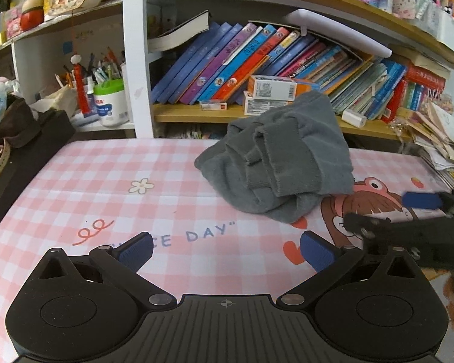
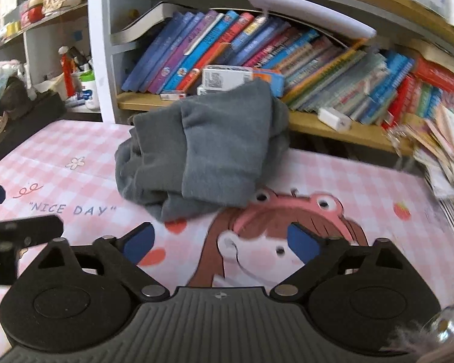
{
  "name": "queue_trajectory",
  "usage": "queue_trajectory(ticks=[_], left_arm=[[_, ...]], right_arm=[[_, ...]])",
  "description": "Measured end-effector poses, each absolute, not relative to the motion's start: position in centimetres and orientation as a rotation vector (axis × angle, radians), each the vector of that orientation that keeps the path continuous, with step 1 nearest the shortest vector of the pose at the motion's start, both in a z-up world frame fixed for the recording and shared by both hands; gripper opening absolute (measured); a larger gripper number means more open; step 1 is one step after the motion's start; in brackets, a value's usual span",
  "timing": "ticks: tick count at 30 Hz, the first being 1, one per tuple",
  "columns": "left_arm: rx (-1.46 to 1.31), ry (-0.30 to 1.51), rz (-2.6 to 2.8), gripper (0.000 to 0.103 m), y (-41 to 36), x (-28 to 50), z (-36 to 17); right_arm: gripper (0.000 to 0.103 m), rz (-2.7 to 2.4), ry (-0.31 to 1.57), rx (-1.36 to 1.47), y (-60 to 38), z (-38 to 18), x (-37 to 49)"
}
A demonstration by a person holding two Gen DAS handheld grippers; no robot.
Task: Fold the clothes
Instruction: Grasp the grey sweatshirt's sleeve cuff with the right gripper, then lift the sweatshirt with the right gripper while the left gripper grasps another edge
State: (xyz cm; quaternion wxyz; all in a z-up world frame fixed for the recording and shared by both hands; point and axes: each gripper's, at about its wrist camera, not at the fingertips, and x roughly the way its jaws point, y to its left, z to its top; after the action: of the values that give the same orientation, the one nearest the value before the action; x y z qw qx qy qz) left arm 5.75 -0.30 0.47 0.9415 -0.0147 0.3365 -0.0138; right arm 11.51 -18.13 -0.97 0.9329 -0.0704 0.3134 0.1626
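**Grey garment bundled on the pink checked cloth, both grippers empty**

One grey garment (image 1: 275,163) lies in a folded heap toward the far side of the pink checked tablecloth (image 1: 106,181), in front of the bookshelf (image 1: 196,112). Two grippers show. The left gripper (image 1: 227,251) hovers short of it, blue pads apart, nothing between them. The right gripper (image 2: 224,242) likewise stands wide and empty over the cartoon print. Its far edge is blurred, and the heap hides parts of two small boxes (image 1: 269,87) behind it.
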Motion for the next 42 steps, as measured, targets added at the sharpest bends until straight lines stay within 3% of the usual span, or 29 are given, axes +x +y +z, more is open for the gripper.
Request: queue_trajectory(ticks=[8,10,14,17,25,35,42], left_arm=[[-0.077,0.718,-0.057,0.103,0.4,4.7,0.4],[-0.085,0.728,-0.059,0.103,0.7,4.3,0.3],[-0.092,0.742,-0.048,0.103,1.4,3.4,-0.1],[-0.099,0.748,-0.042,0.103,1.9,2.7,-0.3],[-0.125,0.725,-0.064,0.103,3.3,1.9,0.2],[-0.143,0.697,-0.158,0.103,4.5,0.2,0.6],[-0.181,0.669,-0.189,0.103,6.6,-1.6,0.9]], right_arm=[[0.061,0.343,0.648,-0.267,-15.9,-1.8,16.0],[0.059,0.348,0.656,-0.281,-15.5,-2.1,16.9],[0.042,0.361,0.656,-0.285,-15.2,-2.5,17.7],[0.023,0.356,0.644,-0.243,-15.5,-2.4,17.5],[0.011,0.431,0.711,-0.111,-17.0,-1.8,11.9],[0.009,0.474,0.879,0.001,-16.6,-2.8,1.4],[0.009,0.481,0.782,-0.002,-14.0,0.7,0.3]])
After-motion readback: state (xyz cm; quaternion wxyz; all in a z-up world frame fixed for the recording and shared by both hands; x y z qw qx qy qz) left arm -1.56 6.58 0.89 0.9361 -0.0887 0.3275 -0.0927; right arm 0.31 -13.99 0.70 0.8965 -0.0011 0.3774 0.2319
